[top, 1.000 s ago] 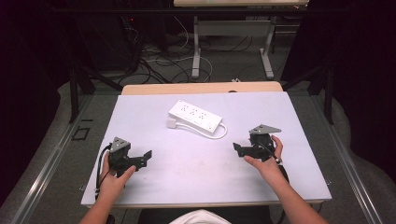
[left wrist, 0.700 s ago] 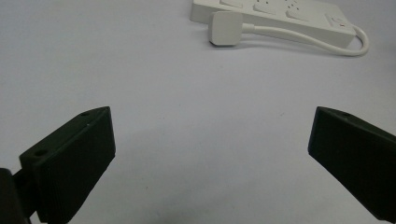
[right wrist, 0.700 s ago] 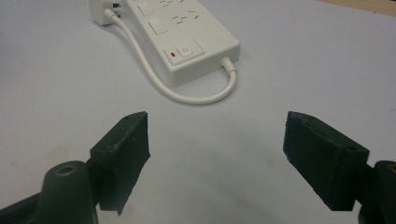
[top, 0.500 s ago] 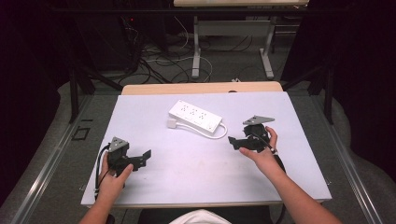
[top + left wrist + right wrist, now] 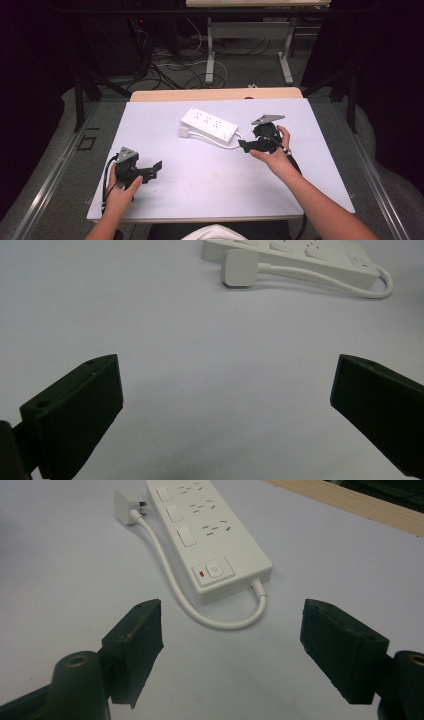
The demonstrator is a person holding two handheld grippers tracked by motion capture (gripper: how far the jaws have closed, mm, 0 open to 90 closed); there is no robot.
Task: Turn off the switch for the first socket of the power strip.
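Presently the right gripper [image 5: 248,145] stands wide open and empty, its jaws aimed at the switch end of the white power strip [image 5: 209,124] lying just ahead on the matte table [image 5: 210,185]. Any grasp would best straddle the rigid, smooth plastic body squarely, clear of the looped round cord [image 5: 172,587]. Further off, the left gripper [image 5: 154,168] is likewise wide open, holding nothing.

Power strip [image 5: 212,537] is showing smooth white plastic with a slight sheen; its cord [image 5: 200,612] and plug [image 5: 240,267] are looking the same. Table [image 5: 200,175] top is reading as matt pale sheet, with a bare wood edge [image 5: 215,94] lying at 12 o'clock. Both grippers' jaws are appearing as matt black plastic.
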